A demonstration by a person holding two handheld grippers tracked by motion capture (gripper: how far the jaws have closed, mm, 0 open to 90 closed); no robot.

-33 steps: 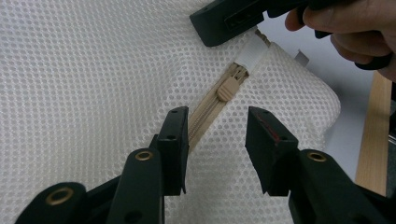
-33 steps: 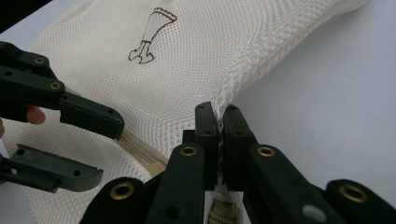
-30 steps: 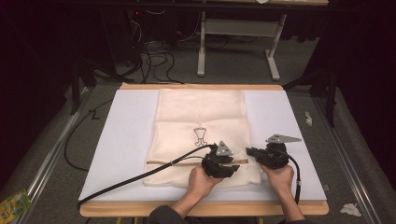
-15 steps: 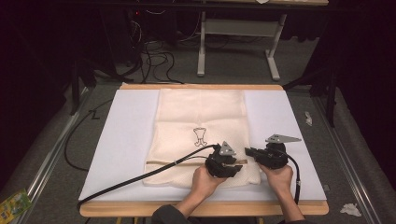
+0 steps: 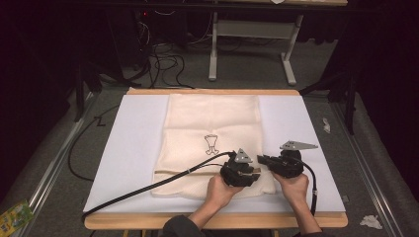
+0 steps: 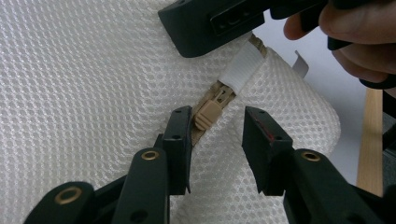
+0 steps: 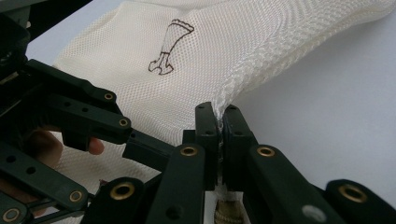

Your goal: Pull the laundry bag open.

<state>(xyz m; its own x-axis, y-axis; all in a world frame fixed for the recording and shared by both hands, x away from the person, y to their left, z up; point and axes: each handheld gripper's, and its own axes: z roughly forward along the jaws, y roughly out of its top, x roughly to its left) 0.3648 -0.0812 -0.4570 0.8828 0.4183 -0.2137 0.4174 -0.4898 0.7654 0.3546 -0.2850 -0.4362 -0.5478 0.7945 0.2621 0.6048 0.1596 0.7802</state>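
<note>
Cream-white mesh laundry bag (image 5: 212,143) lies flat on the white sheet covering the wooden table (image 5: 212,219), its near edge by the person's hands. A small dark line drawing (image 5: 211,143) sits mid-bag.

Hard to read: in the high view both grippers merge into one dark cluster at the bag's near right corner, so jaw state can't be told there. In the left gripper view, the beige zipper (image 6: 205,112) runs up under a white fabric tab (image 6: 240,70), and the right gripper's black body covers its far end. In the right gripper view the bag's near corner drops out of frame below the jaws.

Left gripper (image 6: 215,135): jaws part open, straddling the beige zipper pull; one pad is at or near the pull, the other is clear of it. They have just been closing, pull between them, no pinch yet.

Right gripper (image 7: 218,130): clamped on the bag's seamed edge, mesh pinched between the pads.

Versus the earlier frames: the left gripper has edged toward the right one; bag and right hand unchanged.
</note>
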